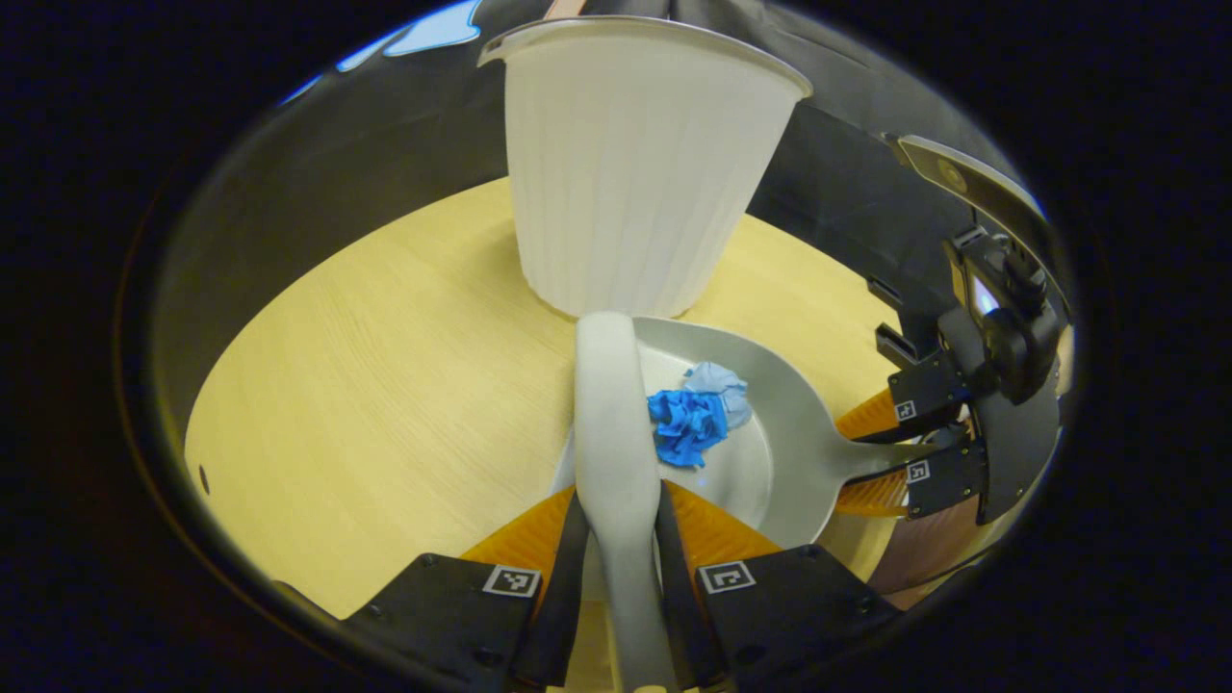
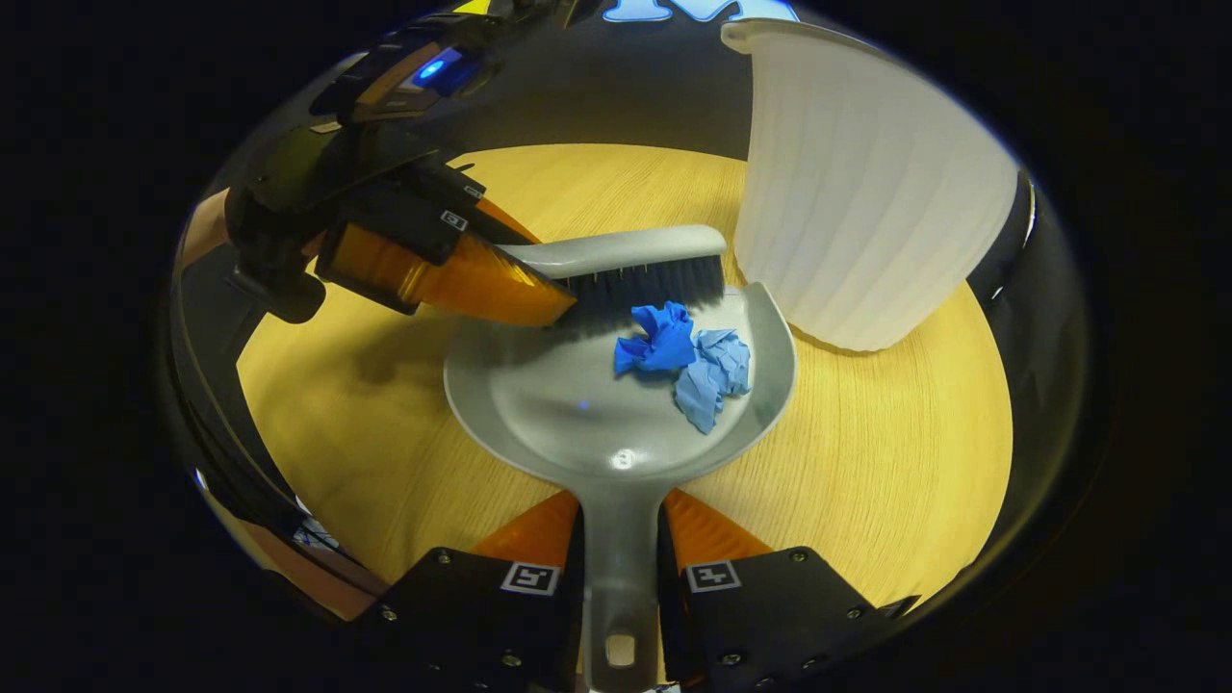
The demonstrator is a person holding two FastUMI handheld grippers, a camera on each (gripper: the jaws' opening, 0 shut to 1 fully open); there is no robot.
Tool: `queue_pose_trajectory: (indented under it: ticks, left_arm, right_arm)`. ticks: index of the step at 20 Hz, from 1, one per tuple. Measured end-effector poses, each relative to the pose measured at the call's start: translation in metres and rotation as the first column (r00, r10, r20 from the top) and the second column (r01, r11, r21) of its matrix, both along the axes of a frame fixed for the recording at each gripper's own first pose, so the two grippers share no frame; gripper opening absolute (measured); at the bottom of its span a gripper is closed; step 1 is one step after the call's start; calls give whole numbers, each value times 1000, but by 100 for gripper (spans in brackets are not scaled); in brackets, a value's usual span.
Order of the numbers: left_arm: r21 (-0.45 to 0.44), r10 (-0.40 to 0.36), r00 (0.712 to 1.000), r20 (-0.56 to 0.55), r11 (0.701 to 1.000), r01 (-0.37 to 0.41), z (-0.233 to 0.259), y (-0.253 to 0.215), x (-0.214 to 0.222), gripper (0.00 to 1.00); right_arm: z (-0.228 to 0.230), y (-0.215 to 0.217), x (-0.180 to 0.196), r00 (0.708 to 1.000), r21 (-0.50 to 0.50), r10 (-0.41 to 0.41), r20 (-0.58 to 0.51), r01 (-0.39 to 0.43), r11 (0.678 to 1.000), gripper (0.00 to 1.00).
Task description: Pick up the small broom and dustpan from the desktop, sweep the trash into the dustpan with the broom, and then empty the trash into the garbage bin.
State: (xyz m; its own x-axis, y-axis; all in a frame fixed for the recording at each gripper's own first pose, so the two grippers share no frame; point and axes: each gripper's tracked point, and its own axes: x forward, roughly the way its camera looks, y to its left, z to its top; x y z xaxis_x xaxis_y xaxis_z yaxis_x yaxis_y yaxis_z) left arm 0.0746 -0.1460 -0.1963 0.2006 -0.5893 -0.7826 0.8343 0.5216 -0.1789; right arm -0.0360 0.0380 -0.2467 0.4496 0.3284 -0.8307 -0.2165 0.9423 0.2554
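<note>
My left gripper (image 1: 618, 525) is shut on the grey handle of the small broom (image 1: 608, 404). In the right gripper view the broom (image 2: 626, 262) lies across the far rim of the dustpan, bristles down, held by the left gripper (image 2: 539, 279). My right gripper (image 2: 621, 549) is shut on the handle of the grey dustpan (image 2: 577, 404), which rests on the wooden desktop (image 2: 866, 433). Two crumpled paper scraps, dark blue (image 2: 659, 342) and pale blue (image 2: 712, 375), lie inside the pan against the bristles. In the left gripper view the scraps (image 1: 688, 423) sit in the dustpan (image 1: 799, 423), with the right gripper (image 1: 890, 448) on its handle.
A white ribbed garbage bin (image 1: 630, 173) stands upright on the desktop (image 1: 385, 385) just beyond the dustpan; it is also at the upper right in the right gripper view (image 2: 866, 192). A hand shows behind the left gripper (image 2: 207, 226). Bare wood lies left of the pan.
</note>
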Motion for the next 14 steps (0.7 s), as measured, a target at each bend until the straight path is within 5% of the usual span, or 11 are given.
queue_pose_trajectory:
  ticks: [14]
  left_arm:
    - [-36,147,987,63,989,-145,7,54,57,48]
  right_arm:
    - [-11,-3,-5,995,-95,-102,-14,101,990,34]
